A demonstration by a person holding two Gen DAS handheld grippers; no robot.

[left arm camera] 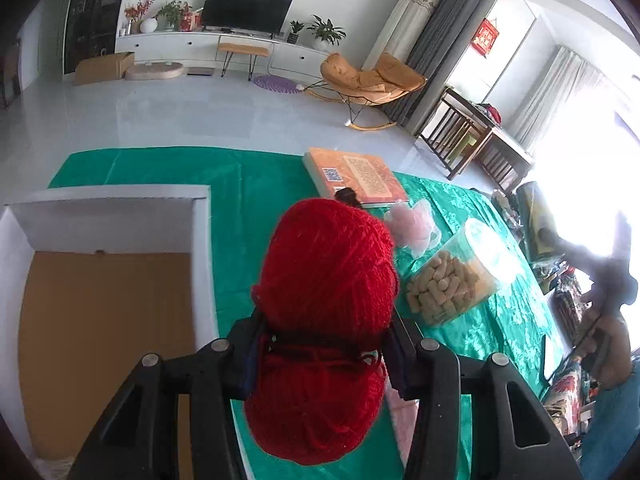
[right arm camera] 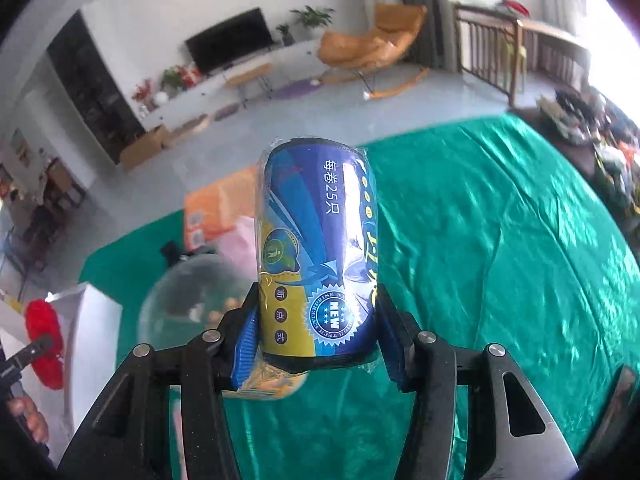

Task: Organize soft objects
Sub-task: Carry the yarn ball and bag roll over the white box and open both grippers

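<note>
The left gripper [left arm camera: 320, 344] has its jaws clamped on a ball of red yarn [left arm camera: 324, 320], held in the air just right of the open white cardboard box [left arm camera: 200, 240] that sits on the desk [left arm camera: 248, 208] under a green cloth. The right gripper [right arm camera: 316, 344] has its jaws closed on a shrink-wrapped blue and yellow roll of bags [right arm camera: 316, 248], also lifted clear of the desk, further right of the box.

Beyond the box, on its right, lie an orange book [left arm camera: 356, 176], a pink fluffy item in clear wrap [left arm camera: 412, 224] and a clear jar of corks [left arm camera: 452, 276] lying on its side.

Likely trouble from here:
- The yarn is pinched low on its body, so it bulges above the jaws; I judge it could squeeze out or shed a loose strand that snags on the box wall.
- The roll's glossy film looks slippery, and the grip sits near its lower end, so a quick swing could let it tilt or slide out.
- Both loads probably head for the same box; the grippers could collide over its opening.
- A low pass could knock the jar and set it rolling.
</note>
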